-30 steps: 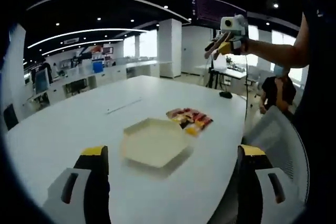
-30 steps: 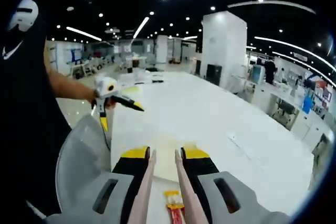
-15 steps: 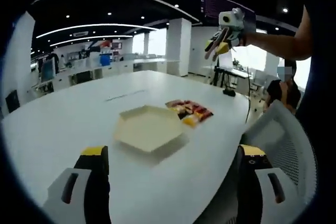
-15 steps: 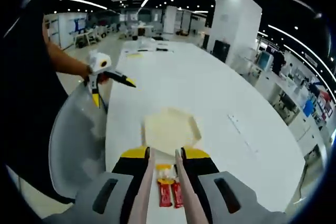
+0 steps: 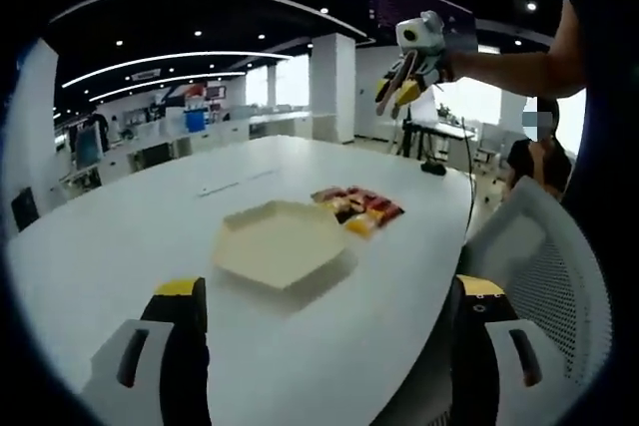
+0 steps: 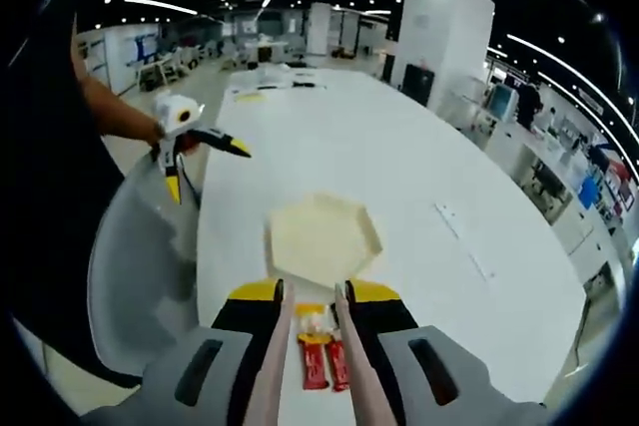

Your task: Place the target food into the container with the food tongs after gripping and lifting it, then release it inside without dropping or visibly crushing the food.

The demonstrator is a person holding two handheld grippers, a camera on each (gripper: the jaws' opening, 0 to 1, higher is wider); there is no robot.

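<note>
My right gripper (image 6: 312, 291) has come in over the food packets (image 6: 321, 351), its tongs (image 6: 351, 366) a narrow gap apart and holding nothing. My left gripper (image 5: 324, 291) hangs wide open, empty. The hexagonal container (image 5: 278, 243) sits mid-frame on the white table (image 5: 130, 236), packets just right of it.

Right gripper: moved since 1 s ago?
Yes. The right gripper has drifted leftward against the white pillar in the left gripper view, high above the food packets.
</note>
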